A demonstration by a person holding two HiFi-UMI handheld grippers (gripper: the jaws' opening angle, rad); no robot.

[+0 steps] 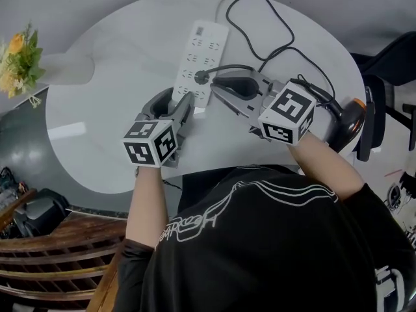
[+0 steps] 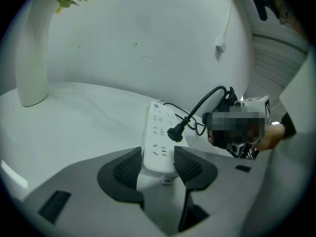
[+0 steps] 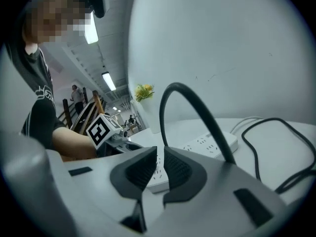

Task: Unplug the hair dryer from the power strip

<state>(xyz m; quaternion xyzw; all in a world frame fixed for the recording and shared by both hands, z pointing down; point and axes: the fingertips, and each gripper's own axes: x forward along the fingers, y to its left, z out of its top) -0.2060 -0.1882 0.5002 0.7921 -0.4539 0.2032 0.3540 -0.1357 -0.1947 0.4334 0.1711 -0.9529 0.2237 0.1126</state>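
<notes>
Nearest, bracing done: clenched with the left gripper (image 2: 158,157) on the near end of the white power strip (image 2: 159,127), pads against both long sides, holding it flat on the table (image 1: 104,103). Just beyond, poised with the right gripper (image 3: 160,157), jaws drawn to a narrow slit and grasping nothing, tips just short of the plug (image 2: 176,133). Seated still in a socket partway along the strip, with the black cord (image 3: 178,86) arching up over the right gripper. Not yet pulled, then; judged as left to do: close on the plug, draw it straight out against the left hold. Farthest, at the table's right edge, the hair dryer (image 1: 348,119), untouched.
</notes>
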